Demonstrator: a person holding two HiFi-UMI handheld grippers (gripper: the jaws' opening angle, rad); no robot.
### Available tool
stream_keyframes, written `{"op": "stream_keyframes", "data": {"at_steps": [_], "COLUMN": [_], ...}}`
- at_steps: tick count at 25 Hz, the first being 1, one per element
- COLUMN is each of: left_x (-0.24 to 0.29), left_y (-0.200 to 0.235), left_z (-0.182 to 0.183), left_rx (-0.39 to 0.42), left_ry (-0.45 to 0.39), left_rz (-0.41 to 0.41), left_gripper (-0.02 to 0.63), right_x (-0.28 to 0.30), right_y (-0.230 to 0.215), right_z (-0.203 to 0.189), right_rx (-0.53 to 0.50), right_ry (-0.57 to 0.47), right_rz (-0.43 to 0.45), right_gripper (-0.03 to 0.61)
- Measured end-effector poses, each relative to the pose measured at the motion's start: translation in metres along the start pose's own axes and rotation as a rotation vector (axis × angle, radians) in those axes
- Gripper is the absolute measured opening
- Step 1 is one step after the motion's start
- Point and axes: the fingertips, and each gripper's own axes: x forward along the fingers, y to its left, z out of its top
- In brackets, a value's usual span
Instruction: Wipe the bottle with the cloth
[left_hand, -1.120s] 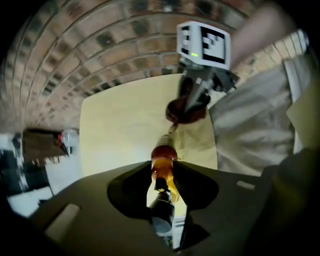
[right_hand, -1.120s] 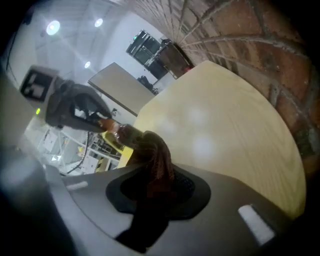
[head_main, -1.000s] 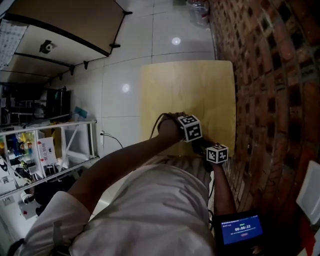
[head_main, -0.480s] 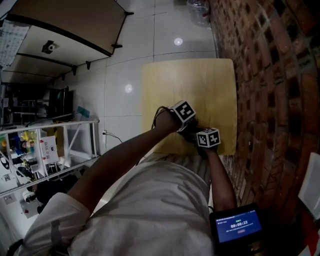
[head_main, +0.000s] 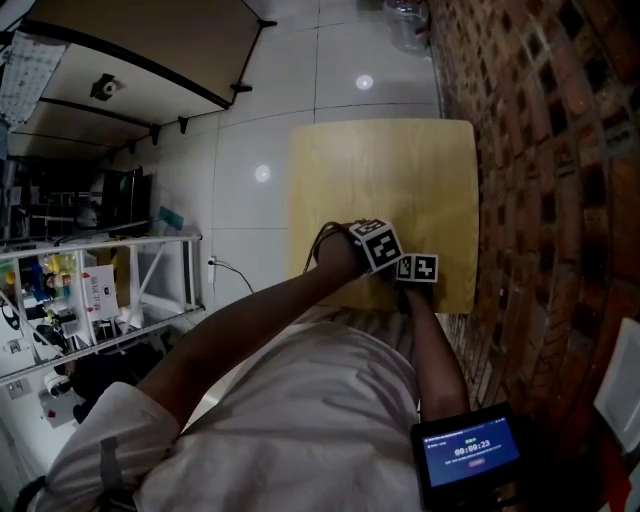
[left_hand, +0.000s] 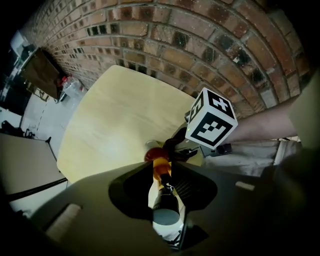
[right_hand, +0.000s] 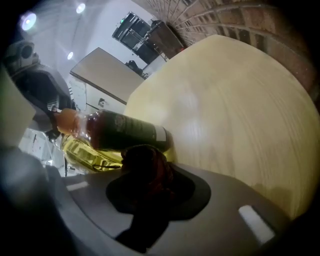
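Observation:
A bottle (left_hand: 161, 172) with an orange part and a dark labelled part (right_hand: 125, 131) sits between the jaws of my left gripper (left_hand: 160, 176). It runs along the gripper's line over the near edge of the wooden table (head_main: 380, 180). These jaws have just been closing and now press on the bottle. My right gripper (right_hand: 150, 170) is shut on a bunched dark red cloth (right_hand: 145, 162), and the cloth (left_hand: 154, 154) touches the bottle's side. In the head view both grippers, left (head_main: 385, 266) and right (head_main: 416, 278), sit side by side at the table's front edge, and the bottle is hidden.
A brick wall (head_main: 540, 150) runs along the table's right side. A metal shelf with several items (head_main: 90, 300) stands at the left. Larger tables (head_main: 130, 60) and a plastic container (head_main: 405, 20) are farther back. A lit screen (head_main: 470, 452) hangs at the person's waist.
The right gripper has moved in beside the left one, so their marker cubes now nearly touch. The left gripper's cube has rolled a little.

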Motion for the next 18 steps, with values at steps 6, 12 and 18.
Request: {"op": "stream_keyframes", "data": {"at_steps": [6,12,18], "left_x": [-0.010,0.001,0.006], "left_y": [-0.018,-0.032,-0.037], "left_z": [0.007,0.011,0.005], "left_rx": [0.091,0.125,0.128], "left_ry": [-0.043,-0.059,-0.079], "left_rz": [0.021,-0.007,-0.008], "left_gripper": [0.080,0.097,0.095], "right_x": [-0.035,-0.066,-0.063], "right_y": [-0.026,-0.053,-0.049], "right_z": [0.009,0.019,0.018], "right_rx": [0.027,0.097,0.033], "right_ry": [-0.151,-0.324,-0.322], "right_rz": [-0.092,-0.128,-0.119], "right_gripper": [0.086,0.086,0.086]}}
